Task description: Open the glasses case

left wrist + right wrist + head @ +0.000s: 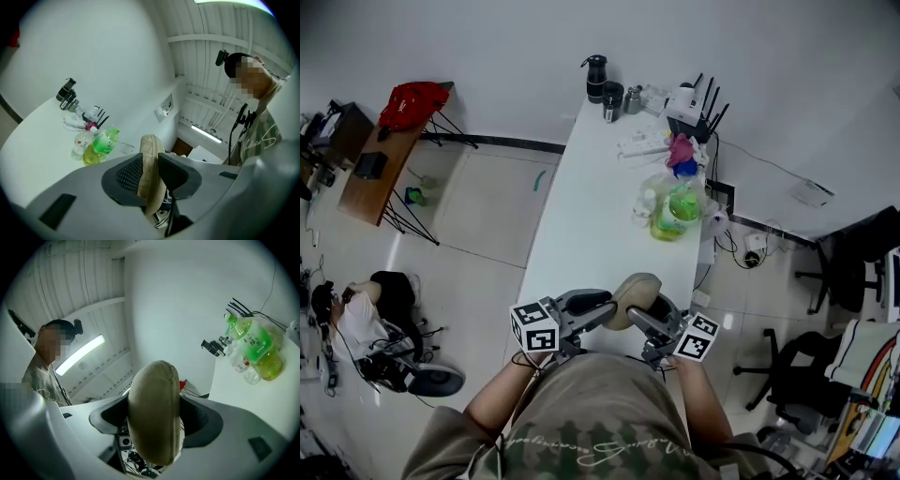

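A beige oval glasses case [635, 289] is held up over the near end of the white table [600, 206], just in front of my chest. My left gripper [602, 312] comes at it from the left. In the left gripper view the case's thin stitched edge [151, 145] stands upright between the two dark pads of the left gripper [150, 171], which press on it. My right gripper [649, 317] holds the other end. In the right gripper view the rounded body of the case [154, 399] fills the gap of the right gripper [154, 425], whose jaws stand wide against both sides.
Farther along the table stand a green bottle [680, 211], clear bottles, a pink item, a white router [684, 101] and a black flask [596, 77]. A wooden desk [380, 169] and a seated person [356, 319] are on the left, office chairs [853, 253] on the right.
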